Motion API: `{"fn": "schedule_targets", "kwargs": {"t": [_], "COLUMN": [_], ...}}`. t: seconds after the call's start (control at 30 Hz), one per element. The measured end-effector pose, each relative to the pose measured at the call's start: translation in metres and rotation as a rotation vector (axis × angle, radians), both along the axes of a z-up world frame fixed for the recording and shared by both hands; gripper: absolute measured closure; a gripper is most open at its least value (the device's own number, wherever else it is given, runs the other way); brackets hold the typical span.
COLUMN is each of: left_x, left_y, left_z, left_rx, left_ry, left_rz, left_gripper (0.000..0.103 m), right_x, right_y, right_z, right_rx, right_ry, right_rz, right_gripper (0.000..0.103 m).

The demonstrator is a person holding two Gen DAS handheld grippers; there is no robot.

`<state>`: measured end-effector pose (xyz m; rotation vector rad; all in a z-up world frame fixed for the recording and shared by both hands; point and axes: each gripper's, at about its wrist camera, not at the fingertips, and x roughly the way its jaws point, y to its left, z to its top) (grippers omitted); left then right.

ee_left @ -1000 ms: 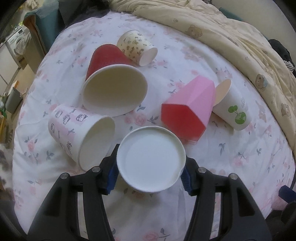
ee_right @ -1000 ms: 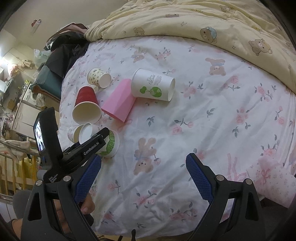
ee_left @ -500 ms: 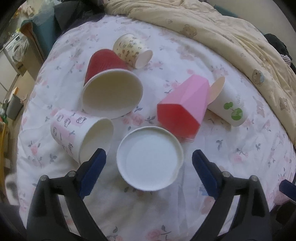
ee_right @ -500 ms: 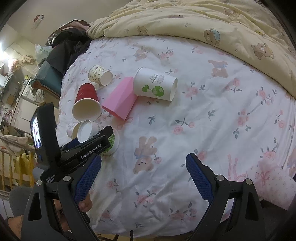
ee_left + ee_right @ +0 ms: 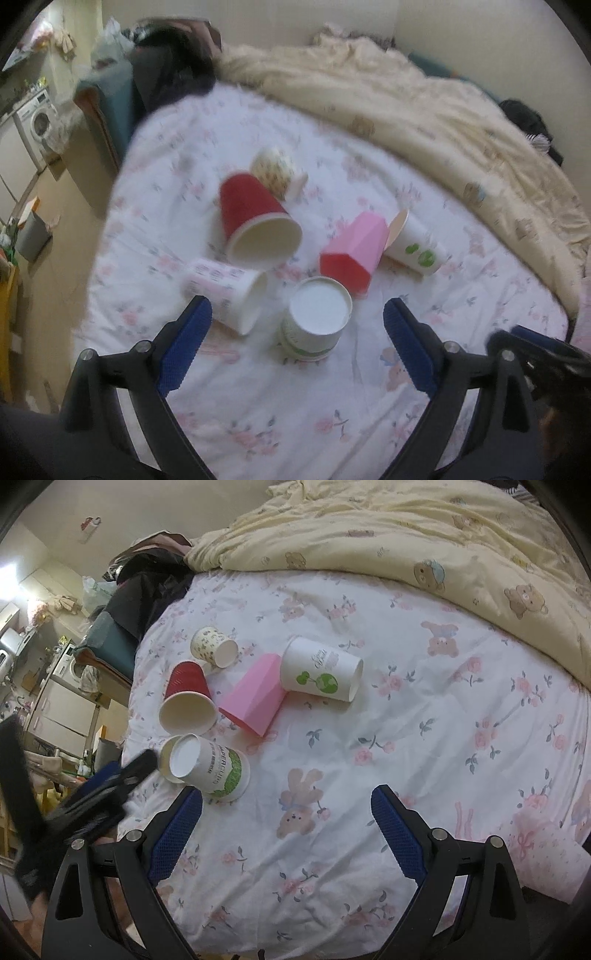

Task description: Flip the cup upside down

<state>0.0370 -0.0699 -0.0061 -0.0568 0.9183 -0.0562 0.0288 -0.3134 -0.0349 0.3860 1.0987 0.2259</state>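
A white paper cup with green print [image 5: 314, 321] stands upside down on the floral bedsheet, its white base facing up; it also shows in the right wrist view [image 5: 210, 768]. My left gripper [image 5: 295, 347] is open and empty, pulled back from this cup, with its blue pads [image 5: 184, 347] wide apart. My right gripper [image 5: 286, 834] is open and empty over bare sheet to the cup's right.
Other cups lie on their sides behind it: a red cup [image 5: 255, 221], a pink-patterned white cup [image 5: 229, 291], a pink faceted cup [image 5: 354, 254], a white globe-print cup [image 5: 417, 247] and a small patterned cup [image 5: 277, 171]. A yellow quilt [image 5: 406, 535] covers the far bed. The bed edge [image 5: 96, 258] drops off left.
My left gripper opened, let go of the upside-down cup and drew back and up. The cup stays standing on its rim. The right gripper barely moved.
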Motion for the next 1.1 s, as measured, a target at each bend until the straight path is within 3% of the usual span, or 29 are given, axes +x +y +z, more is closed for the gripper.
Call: {"fn": "schedule_targets", "kwargs": {"t": [0.2, 0.53, 0.63, 0.8, 1.1], "left_x": [-0.039, -0.082, -0.090, -0.090, -0.087], "left_y": [0.030, 0.063, 0.064, 0.065, 0.060], "left_z": [0.034, 0.034, 0.029, 0.023, 0.016], "left_rx": [0.040, 0.034, 0.045, 0.044, 0.023], "left_ry": [-0.113, -0.127, -0.143, -0.142, -0.116], "left_rz": [0.021, 0.097, 0.097, 0.095, 0.078], "left_gripper": [0.011, 0.010, 0.000, 0.000, 0.000], "right_x": [-0.013, -0.056, -0.065, -0.067, -0.062], "right_y": [0.012, 0.045, 0.053, 0.065, 0.073], "right_z": [0.016, 0.043, 0.040, 0.031, 0.025], "right_rx": [-0.031, -0.104, -0.135, -0.198, -0.205], "right_ry": [-0.086, -0.259, -0.277, -0.287, -0.284], "right_rz": [0.042, 0.114, 0.114, 0.133, 0.139], "right_gripper": [0.008, 0.008, 0.006, 0.006, 0.006]}}
